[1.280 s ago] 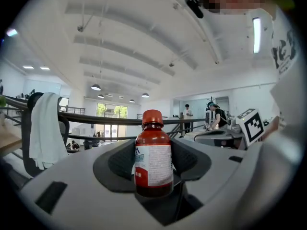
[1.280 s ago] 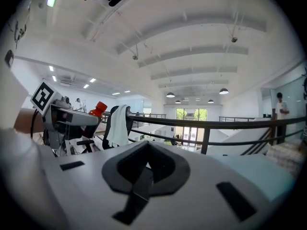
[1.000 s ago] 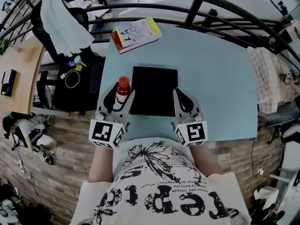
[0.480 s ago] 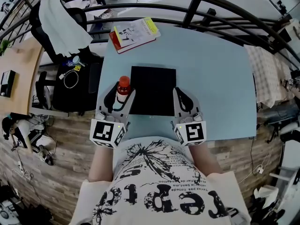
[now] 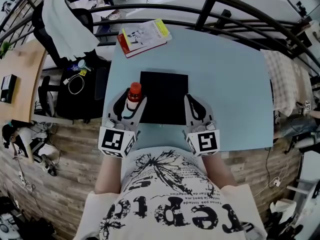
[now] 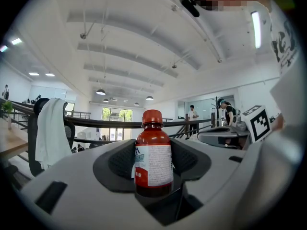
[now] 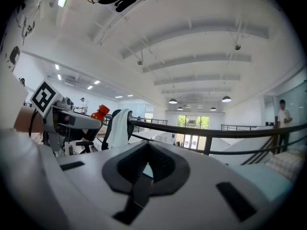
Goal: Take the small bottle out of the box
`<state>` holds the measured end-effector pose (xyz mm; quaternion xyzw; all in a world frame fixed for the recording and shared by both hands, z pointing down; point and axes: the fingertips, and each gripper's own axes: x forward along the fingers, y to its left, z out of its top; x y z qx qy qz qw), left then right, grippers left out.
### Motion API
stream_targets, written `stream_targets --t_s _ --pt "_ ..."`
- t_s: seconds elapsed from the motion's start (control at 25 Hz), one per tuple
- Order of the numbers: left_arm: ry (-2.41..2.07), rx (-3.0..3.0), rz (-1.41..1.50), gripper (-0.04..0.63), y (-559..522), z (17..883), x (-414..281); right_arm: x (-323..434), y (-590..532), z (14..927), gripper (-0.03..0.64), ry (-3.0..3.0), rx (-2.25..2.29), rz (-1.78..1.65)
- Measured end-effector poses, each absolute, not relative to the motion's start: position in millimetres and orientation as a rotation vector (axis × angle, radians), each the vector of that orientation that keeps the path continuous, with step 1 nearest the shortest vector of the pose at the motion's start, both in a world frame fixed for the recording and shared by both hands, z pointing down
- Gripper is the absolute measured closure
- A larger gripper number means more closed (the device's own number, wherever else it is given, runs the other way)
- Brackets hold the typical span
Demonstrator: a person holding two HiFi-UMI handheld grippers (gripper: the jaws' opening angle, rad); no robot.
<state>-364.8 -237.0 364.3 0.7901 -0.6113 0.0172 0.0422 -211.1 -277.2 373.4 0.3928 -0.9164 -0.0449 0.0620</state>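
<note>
The desk point(image 5: 230, 84) is bare to the right of the black box point(image 5: 164, 96) and behind it, as far as the book point(image 5: 145, 35) at the far left corner and the railing point(image 5: 210, 6) past the far edge. The box fills the space between the left gripper point(image 5: 131, 106), whose jaws are taken up by the bottle point(image 5: 133, 95), and the right gripper point(image 5: 192, 106), jaws together. Left of the left gripper there is only a narrow strip of desk before its edge.

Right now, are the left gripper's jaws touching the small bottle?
Touching. The left gripper view shows the jaws of the left gripper pressed against both sides of the small bottle, with no gap.
</note>
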Motion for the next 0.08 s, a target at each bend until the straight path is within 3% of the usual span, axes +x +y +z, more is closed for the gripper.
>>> stream_targets --t_s 0.08 --pt "-1.869 2.415 0.061 0.362 -236.7 364.5 -365.7 -211.2 -277.2 374.5 0.609 -2.769 1.189 -0.13"
